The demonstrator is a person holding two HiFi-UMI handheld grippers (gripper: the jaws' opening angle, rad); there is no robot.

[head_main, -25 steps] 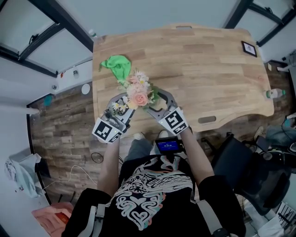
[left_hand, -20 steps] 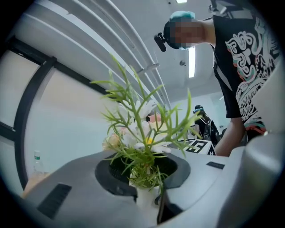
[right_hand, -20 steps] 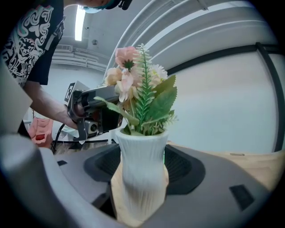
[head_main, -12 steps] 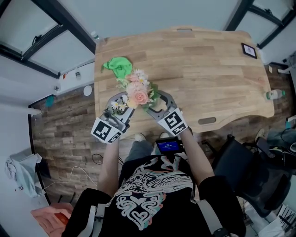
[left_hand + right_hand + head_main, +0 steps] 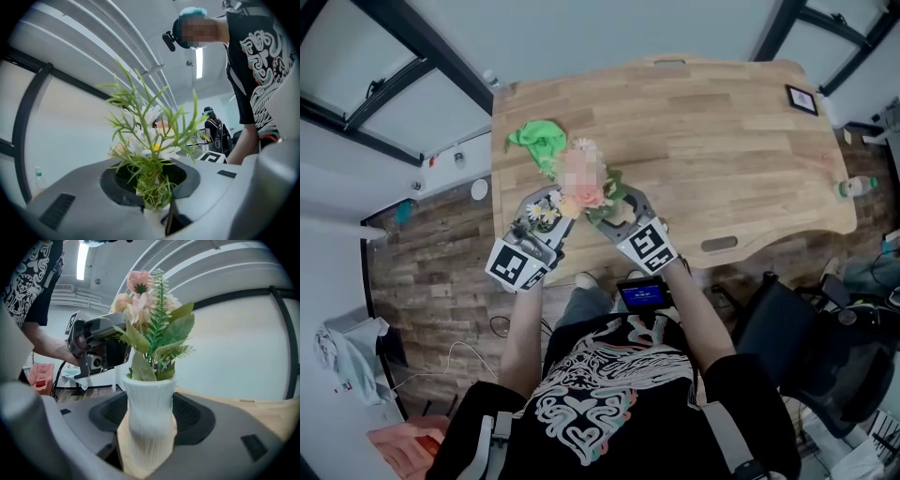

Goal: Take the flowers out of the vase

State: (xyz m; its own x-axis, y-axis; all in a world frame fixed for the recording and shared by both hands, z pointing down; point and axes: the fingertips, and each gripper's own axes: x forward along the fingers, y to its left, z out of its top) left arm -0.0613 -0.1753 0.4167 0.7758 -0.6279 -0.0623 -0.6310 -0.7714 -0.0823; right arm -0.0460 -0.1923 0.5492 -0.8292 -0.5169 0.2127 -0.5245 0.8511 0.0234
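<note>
You are clamping your left gripper (image 5: pixel 547 208) on the flower stems (image 5: pixel 151 180) while your right gripper (image 5: pixel 615 206) is gripping the white vase (image 5: pixel 149 411) at the table's (image 5: pixel 722 131) near-left corner.

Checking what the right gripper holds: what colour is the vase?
White, with fine vertical ribs. The vase shows best in the right gripper view.

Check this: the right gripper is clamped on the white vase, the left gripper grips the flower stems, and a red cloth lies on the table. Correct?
Not quite: the cloth on the table is green, not red, as the head view shows. The rest stands: the right gripper is clamped on the white vase and the left gripper grips the flower stems.
</note>
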